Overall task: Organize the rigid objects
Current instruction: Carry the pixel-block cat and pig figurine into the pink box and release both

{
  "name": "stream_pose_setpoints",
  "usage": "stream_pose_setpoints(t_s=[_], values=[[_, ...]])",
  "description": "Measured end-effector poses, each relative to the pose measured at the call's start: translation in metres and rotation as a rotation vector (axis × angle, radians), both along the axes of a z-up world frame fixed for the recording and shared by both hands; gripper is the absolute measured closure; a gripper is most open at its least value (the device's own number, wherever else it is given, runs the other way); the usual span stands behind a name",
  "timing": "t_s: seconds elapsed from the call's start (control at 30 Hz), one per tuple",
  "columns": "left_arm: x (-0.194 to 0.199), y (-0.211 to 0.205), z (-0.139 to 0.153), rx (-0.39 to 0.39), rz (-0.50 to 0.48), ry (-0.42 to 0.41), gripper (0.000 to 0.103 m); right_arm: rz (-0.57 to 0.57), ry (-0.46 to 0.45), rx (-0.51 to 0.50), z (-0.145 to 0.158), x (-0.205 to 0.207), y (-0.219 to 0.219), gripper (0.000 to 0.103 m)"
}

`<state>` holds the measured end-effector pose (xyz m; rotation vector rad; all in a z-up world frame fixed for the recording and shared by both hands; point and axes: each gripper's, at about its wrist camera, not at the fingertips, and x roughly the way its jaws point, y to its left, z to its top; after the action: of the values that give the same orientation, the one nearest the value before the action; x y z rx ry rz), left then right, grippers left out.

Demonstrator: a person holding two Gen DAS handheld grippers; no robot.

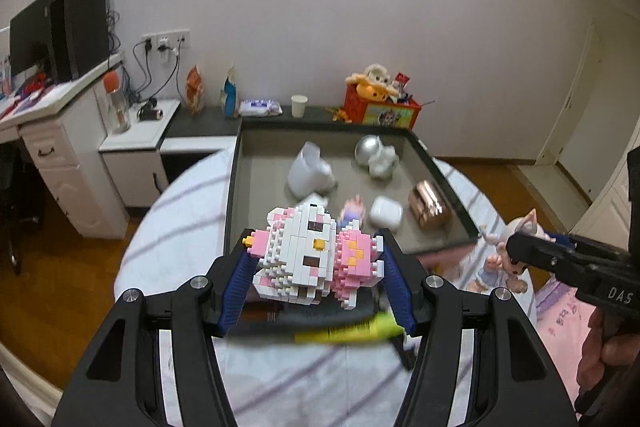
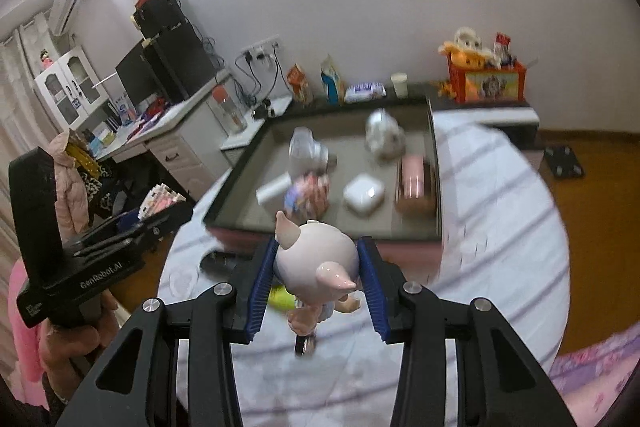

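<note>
My left gripper (image 1: 316, 243) is shut on a pink and white brick-built cat figure (image 1: 312, 255), held on its side above the cloth-covered round table (image 1: 192, 211). My right gripper (image 2: 319, 247) is shut on a small doll with pale pink cat-eared hair (image 2: 316, 259); its blue pads press both sides of the head. Each view shows the other gripper: the right gripper (image 1: 520, 249) with the doll (image 1: 506, 261), the left gripper (image 2: 172, 213) with the brick figure (image 2: 160, 201). Beyond both lies a dark-rimmed grey tray (image 1: 236, 187).
The tray (image 2: 437, 187) holds a white jug (image 1: 310, 171), a silver ball (image 1: 368, 147), a white case (image 1: 386, 213), a copper can (image 1: 430, 205) and a small figure (image 1: 352, 209). A yellow-green object (image 1: 360, 331) lies under my grippers. A desk (image 1: 52, 99) stands left, a red toy box (image 1: 380, 107) behind.
</note>
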<state>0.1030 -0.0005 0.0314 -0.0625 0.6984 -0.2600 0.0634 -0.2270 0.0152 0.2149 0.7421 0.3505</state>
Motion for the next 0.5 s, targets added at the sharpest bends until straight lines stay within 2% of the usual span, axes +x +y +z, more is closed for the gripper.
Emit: stream_pose_setpoints(t_s=[0.17,0.27,0.5], values=[[0.039,-0.004,0.011,0.004,-0.006,-0.007,0.043,-0.001,-0.038,-0.015,0.021,0.038,0.001,0.061],[0.067,-0.009,0.008,0.021,-0.007,0.007,0.043,-0.005,-0.036,-0.024,0.024,0.067,0.004,0.061],[0.129,-0.017,-0.026,0.050,0.003,0.100,0.043,0.010,0.037,-0.049,0.002,0.131,0.023,0.061]])
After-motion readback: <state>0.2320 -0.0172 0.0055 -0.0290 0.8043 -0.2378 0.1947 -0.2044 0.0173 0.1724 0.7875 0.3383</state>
